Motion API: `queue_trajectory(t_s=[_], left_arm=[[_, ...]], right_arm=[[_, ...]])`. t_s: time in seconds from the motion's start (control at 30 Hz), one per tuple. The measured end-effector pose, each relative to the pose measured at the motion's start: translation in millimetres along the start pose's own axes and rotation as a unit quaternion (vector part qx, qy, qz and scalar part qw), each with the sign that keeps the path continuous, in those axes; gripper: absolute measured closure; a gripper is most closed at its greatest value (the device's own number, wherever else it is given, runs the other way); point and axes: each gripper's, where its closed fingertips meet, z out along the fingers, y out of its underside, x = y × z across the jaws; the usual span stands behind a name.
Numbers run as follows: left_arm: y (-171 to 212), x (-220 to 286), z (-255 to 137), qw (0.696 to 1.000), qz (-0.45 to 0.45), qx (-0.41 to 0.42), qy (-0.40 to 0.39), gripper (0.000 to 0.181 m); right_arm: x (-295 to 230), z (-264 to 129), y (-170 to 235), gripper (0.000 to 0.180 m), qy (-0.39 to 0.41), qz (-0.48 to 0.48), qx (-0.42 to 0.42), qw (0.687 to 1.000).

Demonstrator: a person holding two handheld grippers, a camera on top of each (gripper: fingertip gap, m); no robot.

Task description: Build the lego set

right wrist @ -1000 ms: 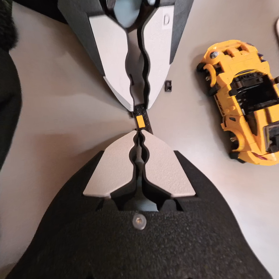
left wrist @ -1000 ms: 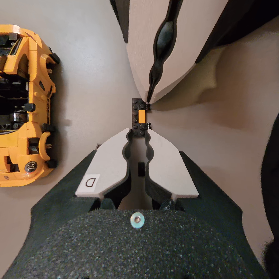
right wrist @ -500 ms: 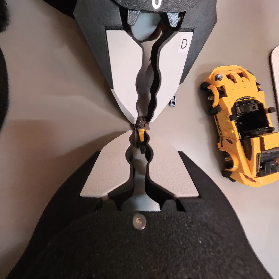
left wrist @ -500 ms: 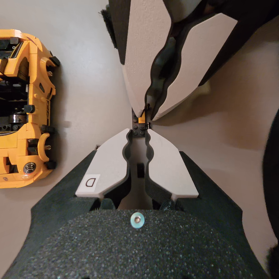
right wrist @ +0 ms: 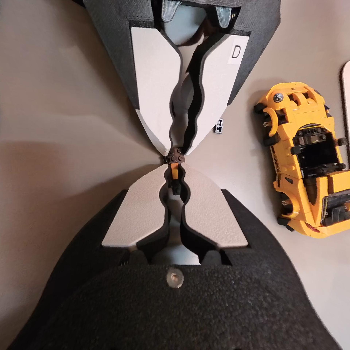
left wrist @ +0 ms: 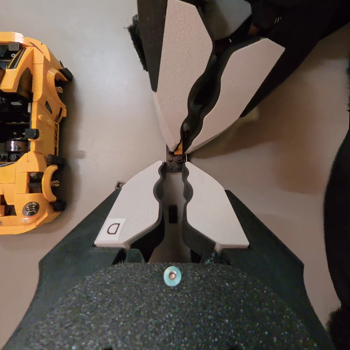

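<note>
Black plate (left wrist: 174,164) clamped by left gripper (left wrist: 174,166); far end, orange tile (right wrist: 174,171) gripped inside right gripper (right wrist: 175,170), partly hidden. Yellow car (left wrist: 28,132) cut off.

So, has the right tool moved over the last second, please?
Yes. Against the steady yellow lego car in the left wrist view, the right tool has slid along the black plate towards the left tool, over its orange tile.

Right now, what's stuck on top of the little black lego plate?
An orange tile sits on the black plate, between bare studs. The right gripper covers the plate's far end, so anything there is hidden. The left gripper pinches the near end.
</note>
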Motion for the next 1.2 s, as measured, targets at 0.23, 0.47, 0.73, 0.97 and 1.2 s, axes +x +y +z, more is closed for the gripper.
queue_trajectory(t_s=[0.23,0.47,0.73,0.97,1.2], left_arm=[[0.3,0.3,0.0,1.000,-0.009,0.001,-0.004,0.165],[0.3,0.6,-0.1,1.000,-0.012,0.002,-0.004,0.165],[0.5,1.2,-0.4,1.000,-0.013,0.003,-0.005,0.165],[0.7,1.6,-0.6,1.000,-0.013,0.001,-0.005,0.165],[3.2,2.1,-3.6,0.999,0.045,0.006,-0.001,0.165]], right_arm=[[0.0,0.6,-0.1,0.174,0.004,0.015,-0.002,1.000],[0.2,1.1,-0.1,0.174,0.005,0.027,-0.001,1.000],[-0.4,1.8,-0.7,0.175,0.015,0.039,-0.003,0.999],[-0.8,2.2,-0.9,0.175,0.030,0.044,-0.004,0.999],[1.0,-10.6,-2.1,0.169,0.008,0.036,0.030,0.999]])
